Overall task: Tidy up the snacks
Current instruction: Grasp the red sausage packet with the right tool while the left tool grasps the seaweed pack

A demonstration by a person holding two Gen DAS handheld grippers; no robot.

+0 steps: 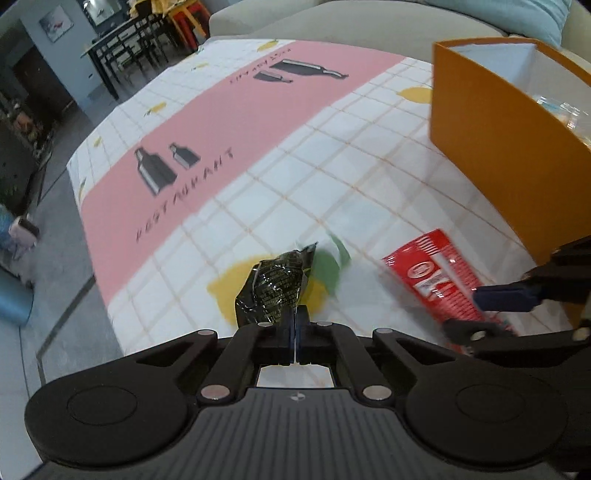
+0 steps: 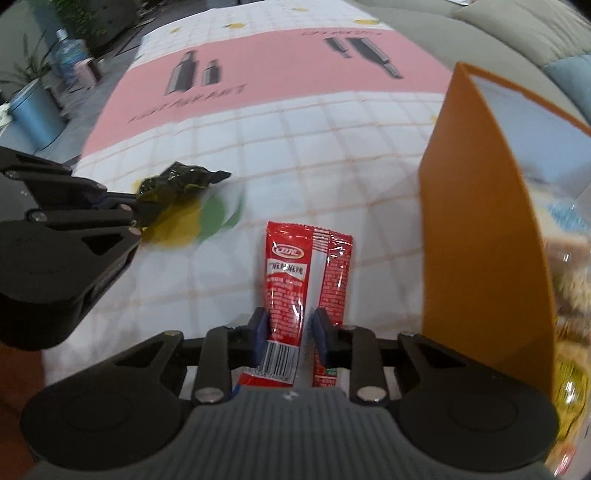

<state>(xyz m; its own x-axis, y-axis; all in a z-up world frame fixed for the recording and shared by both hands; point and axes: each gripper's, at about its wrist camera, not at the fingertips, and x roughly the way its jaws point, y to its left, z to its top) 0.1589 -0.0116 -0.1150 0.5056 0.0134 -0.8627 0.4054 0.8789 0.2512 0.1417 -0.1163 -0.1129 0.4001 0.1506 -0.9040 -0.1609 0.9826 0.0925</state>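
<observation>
My left gripper point(image 1: 295, 325) is shut on a small dark green snack packet point(image 1: 273, 288), held just above the tablecloth; it also shows at the left of the right wrist view point(image 2: 173, 184). My right gripper point(image 2: 290, 328) is closed around a red snack packet point(image 2: 306, 273), whose barcode end sticks back between the jaws. The red packet point(image 1: 436, 277) and the right gripper point(image 1: 495, 314) show at the right of the left wrist view. An orange box point(image 1: 498, 147) with several wrapped snacks inside stands to the right of both grippers; it also shows in the right wrist view point(image 2: 476, 236).
The table wears a white grid cloth point(image 1: 295, 177) with lemon prints and a pink band point(image 1: 221, 129). A grey sofa point(image 1: 369, 18) runs behind the table. The table's left edge drops to a grey floor point(image 1: 55, 258) with a blue bin point(image 2: 33, 110).
</observation>
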